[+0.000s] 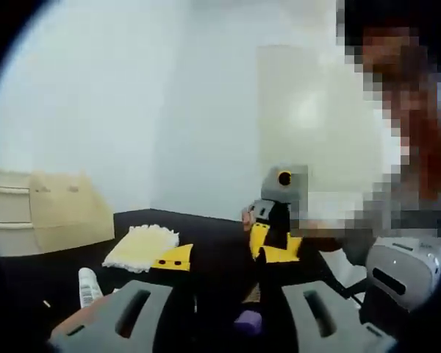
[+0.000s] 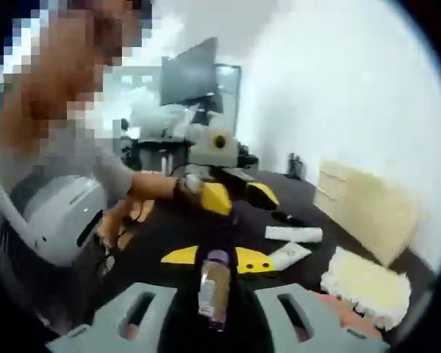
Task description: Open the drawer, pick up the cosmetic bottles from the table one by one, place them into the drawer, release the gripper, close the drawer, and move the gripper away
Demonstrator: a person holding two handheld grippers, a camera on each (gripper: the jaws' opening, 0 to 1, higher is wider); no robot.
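Black desk (image 1: 220, 250) against white walls, pale drawer unit (image 2: 367, 202) at its far edge. Right gripper (image 2: 214, 312) fingers look clamped on a purple-capped bottle (image 2: 214, 290) dangling by its body — it could slip out. Left gripper (image 1: 231, 320) — can't tell.

Bottle (image 2: 214, 288) label blurred; drawer unit (image 1: 37, 209) maybe cut off.

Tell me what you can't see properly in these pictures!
- Bottle label: right gripper view, too blurred to read.
- Purple cap: left gripper view, what lies under it is cut off by the bottom edge.
- Cream drawer unit: left gripper view, too blurred to tell whether a drawer is open.
- Left tongs: grip unclear.
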